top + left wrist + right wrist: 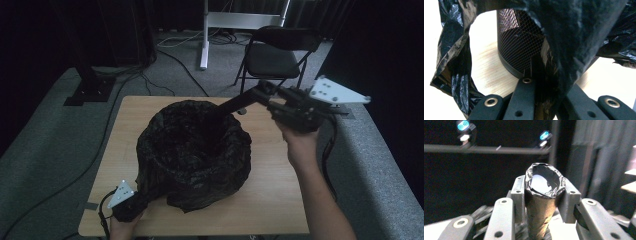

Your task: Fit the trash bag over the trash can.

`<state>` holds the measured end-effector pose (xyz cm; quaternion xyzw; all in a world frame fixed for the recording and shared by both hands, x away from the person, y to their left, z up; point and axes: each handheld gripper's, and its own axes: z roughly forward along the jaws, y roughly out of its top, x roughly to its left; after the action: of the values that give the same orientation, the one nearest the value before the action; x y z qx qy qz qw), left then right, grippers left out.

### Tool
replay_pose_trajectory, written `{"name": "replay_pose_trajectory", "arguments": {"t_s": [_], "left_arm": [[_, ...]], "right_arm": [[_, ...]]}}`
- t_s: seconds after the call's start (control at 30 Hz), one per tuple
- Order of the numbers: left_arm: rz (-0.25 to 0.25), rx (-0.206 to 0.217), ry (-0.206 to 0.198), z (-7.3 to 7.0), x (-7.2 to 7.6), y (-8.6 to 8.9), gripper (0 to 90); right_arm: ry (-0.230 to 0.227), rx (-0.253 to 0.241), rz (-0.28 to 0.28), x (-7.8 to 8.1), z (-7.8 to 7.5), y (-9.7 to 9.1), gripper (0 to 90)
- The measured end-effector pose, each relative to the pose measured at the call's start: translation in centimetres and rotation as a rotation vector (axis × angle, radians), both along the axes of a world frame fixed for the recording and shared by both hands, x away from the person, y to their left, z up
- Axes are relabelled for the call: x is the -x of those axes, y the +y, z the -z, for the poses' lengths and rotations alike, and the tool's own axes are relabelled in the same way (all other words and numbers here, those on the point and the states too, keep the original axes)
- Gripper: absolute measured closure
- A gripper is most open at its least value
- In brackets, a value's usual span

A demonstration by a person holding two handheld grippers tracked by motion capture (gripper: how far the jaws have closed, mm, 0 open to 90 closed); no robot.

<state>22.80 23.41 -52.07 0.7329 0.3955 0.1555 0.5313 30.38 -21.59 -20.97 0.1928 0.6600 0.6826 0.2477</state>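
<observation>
Nearest, at the table's front-left corner, the left gripper (131, 204) pinches the lower edge of a black plastic bin liner (195, 150); in the left gripper view its jaws are closed on a fold of that liner (571, 47), just in front of a black wire-mesh waste bin (520, 47) that stands upright on the wooden table (490, 72). Mid-table, the liner billows over and around the bin, open at the top. Farther back right, the right gripper (265, 92) holds a cardboard tube (235, 103) angled down into the bag's mouth; in the right gripper view its jaws clamp the tube (541, 207), foil-like wrap crumpled at its rim. Beyond the table stands a black folding chair (280, 55).
</observation>
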Motion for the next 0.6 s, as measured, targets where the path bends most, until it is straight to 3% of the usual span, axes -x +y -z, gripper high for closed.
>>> {"name": "replay_pose_trajectory", "arguments": {"t_s": [0.1,0.2,0.3,0.43,0.6], "left_arm": [[0.0,-0.002,-0.001,0.0,0.0,0.0,89.9],[-0.001,-0.001,-0.001,0.0,0.0,0.1,89.9],[0.0,0.0,-0.002,0.0,0.0,0.0,89.9],[0.0,-0.001,-0.002,0.0,0.0,0.0,89.9],[-0.001,-0.002,0.001,0.0,0.0,0.0,89.9]], "right_arm": [[-0.075,-0.031,0.125,0.5,-0.6,-1.3,62.9],[-0.119,-0.002,0.249,0.6,-0.7,-2.0,62.8],[-0.128,0.048,0.355,0.0,-0.2,-2.6,62.8],[-0.107,0.136,0.503,-1.8,1.6,-3.2,62.9],[-0.009,0.147,0.574,-4.5,4.0,-5.2,62.9]]}}
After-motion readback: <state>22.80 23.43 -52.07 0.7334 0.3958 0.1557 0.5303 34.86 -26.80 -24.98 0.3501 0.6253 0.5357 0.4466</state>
